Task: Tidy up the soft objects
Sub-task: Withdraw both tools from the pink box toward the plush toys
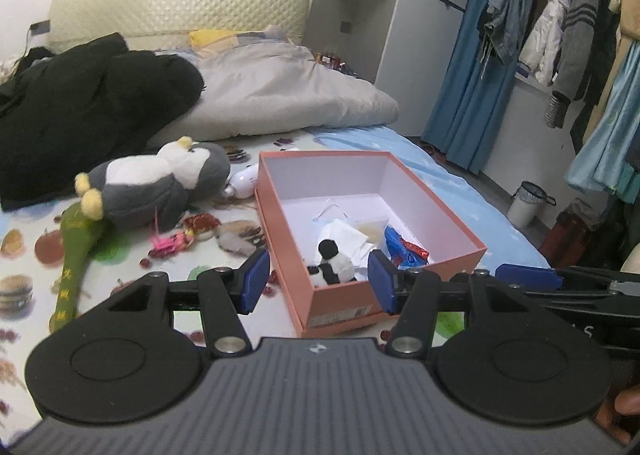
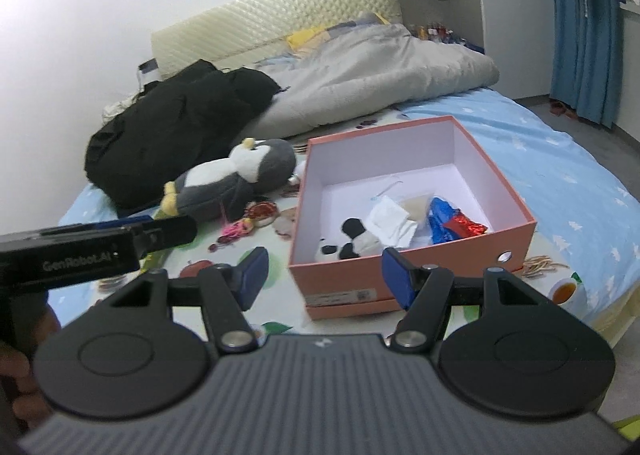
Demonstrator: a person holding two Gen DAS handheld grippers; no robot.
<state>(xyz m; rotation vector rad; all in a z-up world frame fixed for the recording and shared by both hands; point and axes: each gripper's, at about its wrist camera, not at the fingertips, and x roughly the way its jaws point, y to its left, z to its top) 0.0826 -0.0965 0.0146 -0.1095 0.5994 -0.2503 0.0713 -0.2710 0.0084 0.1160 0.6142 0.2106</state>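
An open orange box stands on the bed. Inside lie a small panda plush, white cloth and a blue-red wrapper. A grey penguin plush lies left of the box, with a green plush, a small doll and a grey scrap near it. My left gripper is open and empty at the box's near wall. My right gripper is open and empty before the box.
A black coat and a grey duvet lie at the back of the bed. A clothes rack and a white bin stand right. The bed edge curves at the right.
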